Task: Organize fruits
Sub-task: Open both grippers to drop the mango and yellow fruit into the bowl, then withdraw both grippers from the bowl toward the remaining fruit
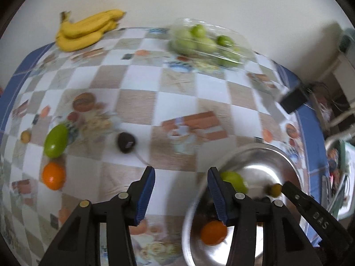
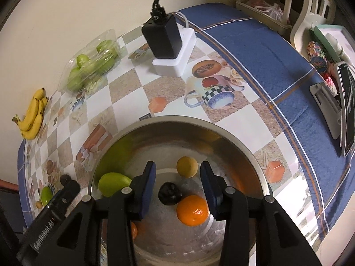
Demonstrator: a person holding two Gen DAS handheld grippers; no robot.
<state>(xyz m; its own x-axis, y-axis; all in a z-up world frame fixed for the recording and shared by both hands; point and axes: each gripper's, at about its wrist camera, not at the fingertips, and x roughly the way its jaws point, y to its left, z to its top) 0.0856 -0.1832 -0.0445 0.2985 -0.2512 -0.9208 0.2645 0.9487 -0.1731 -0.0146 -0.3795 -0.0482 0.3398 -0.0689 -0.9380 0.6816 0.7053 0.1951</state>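
Start from the table, with its checked cloth, because the fruit not yet gathered lies spread over its left part while the steel bowl sits toward your right; your job, as I judge it, is to ferry the loose pieces across into that bowl. The bowl already holds a green mango, an orange, a dark plum and a small yellow fruit, so aim later drops at the bare steel at the back to avoid knocking them. The banana bunch and the clear box of green fruit lie at the far edge by the wall; leave them for later, as they look awkward for two fingers. Nearer your left gripper are a second green mango, a loose orange, a dark avocado-like fruit and a tiny yellow fruit. The left gripper's jaws stand apart and empty over the cloth beside the bowl's rim; the right gripper also has its jaws apart, hanging empty above the bowl. Take the dark fruit first, since it lies closest: straddle its widest part and close gently, as round fruit may roll
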